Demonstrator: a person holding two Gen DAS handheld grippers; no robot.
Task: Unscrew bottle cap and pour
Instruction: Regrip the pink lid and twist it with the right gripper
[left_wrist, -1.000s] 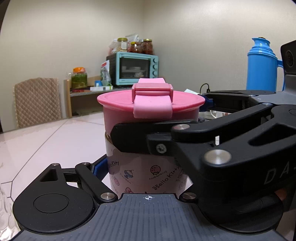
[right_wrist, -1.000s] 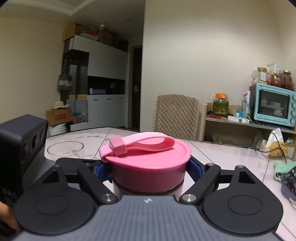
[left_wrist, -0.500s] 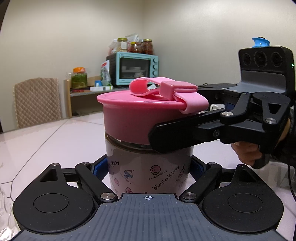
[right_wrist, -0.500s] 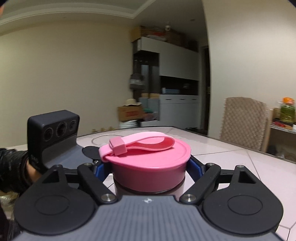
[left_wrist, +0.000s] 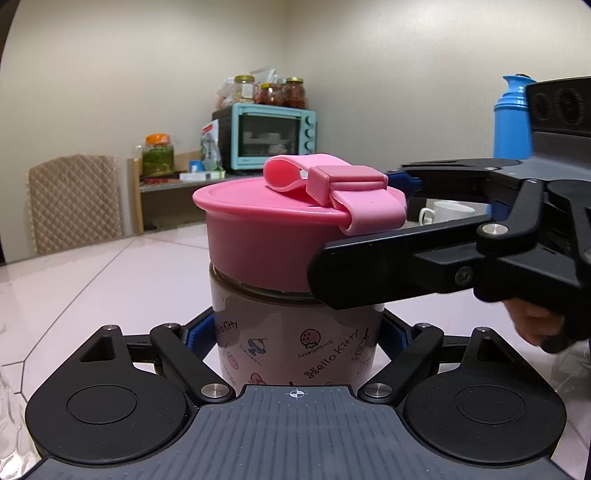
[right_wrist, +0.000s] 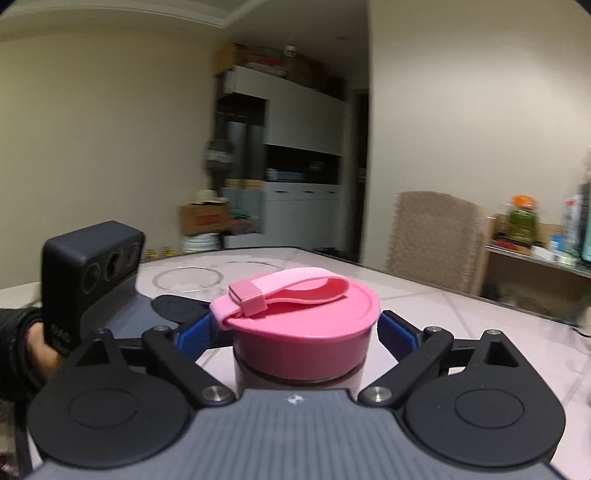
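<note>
A Hello Kitty bottle (left_wrist: 295, 343) with a pink screw cap (left_wrist: 280, 236) and pink strap stands upright on the pale table (left_wrist: 110, 280). My left gripper (left_wrist: 295, 332) is shut on the bottle's body. My right gripper (right_wrist: 306, 332) is shut on the pink cap (right_wrist: 303, 332), its fingers (left_wrist: 354, 266) reaching in from the right in the left wrist view. A dark gap shows between cap and bottle body. A clear glass dish (right_wrist: 188, 278) sits on the table beyond the bottle in the right wrist view.
A white mug (left_wrist: 447, 212) and a blue thermos (left_wrist: 511, 122) stand at the right. A teal toaster oven (left_wrist: 273, 136) with jars sits on a far shelf. A padded chair (left_wrist: 74, 206) stands at the table's far edge.
My right gripper has swung around the bottle with the cap in it. The cap's strap has turned from facing me towards the right. The left gripper and bottle stay still.
</note>
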